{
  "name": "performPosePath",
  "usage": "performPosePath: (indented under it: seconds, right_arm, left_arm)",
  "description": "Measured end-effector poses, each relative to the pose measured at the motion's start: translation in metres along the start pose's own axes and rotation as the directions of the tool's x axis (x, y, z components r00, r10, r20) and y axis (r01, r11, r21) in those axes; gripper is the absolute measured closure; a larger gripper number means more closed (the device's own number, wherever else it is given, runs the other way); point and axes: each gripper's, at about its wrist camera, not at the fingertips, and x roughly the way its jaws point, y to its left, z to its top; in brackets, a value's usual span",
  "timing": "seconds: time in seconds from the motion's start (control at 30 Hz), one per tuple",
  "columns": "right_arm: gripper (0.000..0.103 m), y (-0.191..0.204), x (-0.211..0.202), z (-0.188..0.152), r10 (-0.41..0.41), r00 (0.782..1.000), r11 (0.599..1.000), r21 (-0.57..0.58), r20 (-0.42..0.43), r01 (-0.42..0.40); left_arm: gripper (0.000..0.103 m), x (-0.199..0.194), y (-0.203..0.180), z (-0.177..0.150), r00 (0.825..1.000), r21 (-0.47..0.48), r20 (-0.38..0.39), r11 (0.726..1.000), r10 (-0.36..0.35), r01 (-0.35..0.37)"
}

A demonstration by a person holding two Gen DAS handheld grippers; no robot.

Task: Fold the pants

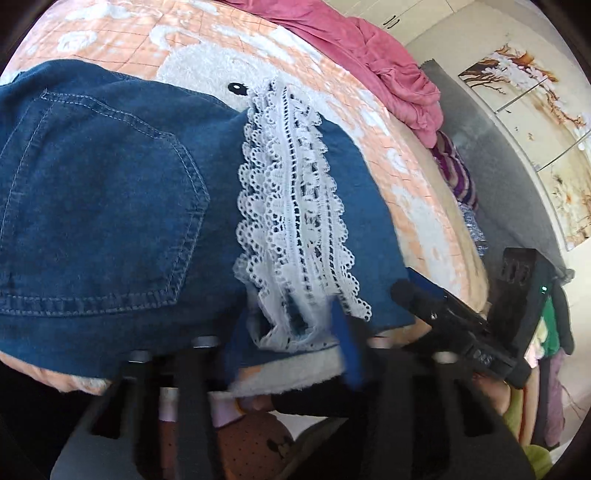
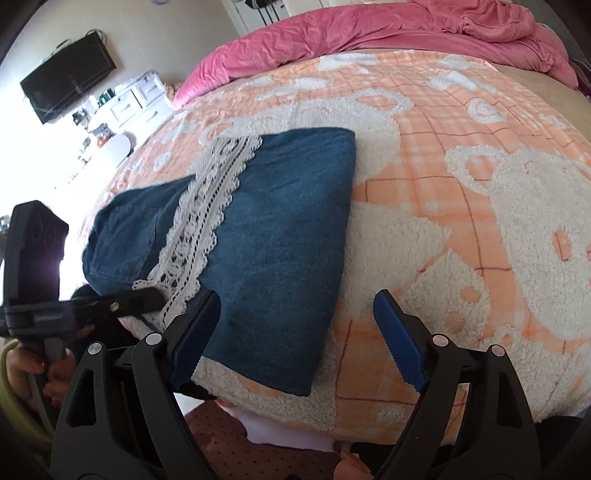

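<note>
Denim pants with a white lace stripe [image 2: 258, 236] lie folded on the peach fleece blanket [image 2: 461, 206]. Your right gripper [image 2: 295, 332] hovers wide open over their near edge; your left gripper [image 1: 291, 332] looks nearly closed around the lace end. Next, likely another fold: grip the near edge.

A bed [image 2: 424, 155] fills most of both views, covered by a peach-and-white checked fleece blanket [image 2: 443, 236] with fluffy white shapes. A crumpled pink duvet [image 2: 388, 33] lies bunched along the far end of the bed. In the right wrist view a dark flat television [image 2: 68, 79] hangs on a pale wall, above a white chest of drawers [image 2: 135, 99] cluttered with small items; strong daylight washes out the left side. In the left wrist view, cream wardrobe doors with a blossom-branch print [image 1: 532, 96] stand beside the bed, and a grey rug [image 1: 476, 147] lies between them.
</note>
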Motion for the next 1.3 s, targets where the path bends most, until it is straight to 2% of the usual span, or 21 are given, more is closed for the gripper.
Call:
performPosePath:
  seconds: [0.13, 0.33, 0.43, 0.67, 0.8, 0.9, 1.13, 1.23, 1.3]
  right_arm:
    - [0.025, 0.009, 0.001, -0.002, -0.047, 0.999, 0.998, -0.051, 0.009, 0.047]
    - [0.025, 0.033, -0.025, 0.002, -0.071, 0.984, 0.978, -0.181, 0.161, 0.100]
    - [0.028, 0.042, -0.026, 0.001, -0.053, 0.982, 0.968, -0.232, 0.183, 0.096]
    - [0.044, 0.049, -0.012, -0.001, -0.033, 0.991, 0.960, -0.271, 0.133, 0.068]
    - [0.044, 0.054, 0.004, -0.009, -0.055, 0.996, 0.947, -0.314, 0.065, 0.073]
    - [0.044, 0.055, 0.025, -0.016, -0.120, 0.993, 0.932, -0.345, -0.003, 0.111]
    - [0.043, 0.054, 0.021, -0.017, -0.108, 0.994, 0.937, -0.334, 0.008, 0.104]
    - [0.033, 0.052, 0.014, -0.016, -0.086, 0.996, 0.945, -0.314, 0.039, 0.094]
    - [0.032, 0.050, 0.010, -0.014, -0.073, 0.996, 0.951, -0.295, 0.058, 0.087]
  left_arm:
    - [0.084, -0.006, 0.001, 0.000, 1.000, 0.003, 0.003, 1.000, -0.006, 0.006]
    - [0.084, -0.025, -0.004, -0.007, 0.997, 0.074, 0.031, 0.995, 0.067, -0.069]
    - [0.082, -0.016, 0.003, -0.009, 0.997, 0.064, 0.012, 0.995, 0.078, -0.079]
    - [0.076, -0.008, 0.000, -0.006, 0.995, 0.087, 0.018, 0.991, 0.098, -0.099]
    - [0.075, -0.006, -0.002, -0.005, 0.994, 0.100, 0.020, 0.989, 0.107, -0.108]
    - [0.072, -0.002, -0.005, -0.004, 0.993, 0.117, 0.018, 0.987, 0.113, -0.114]
    - [0.071, -0.008, -0.002, -0.008, 0.993, 0.130, 0.027, 0.985, 0.114, -0.117]
    - [0.071, -0.017, -0.007, -0.009, 0.992, 0.145, 0.048, 0.982, 0.113, -0.119]
    - [0.071, -0.028, -0.009, -0.008, 0.991, 0.148, 0.076, 0.981, 0.111, -0.122]
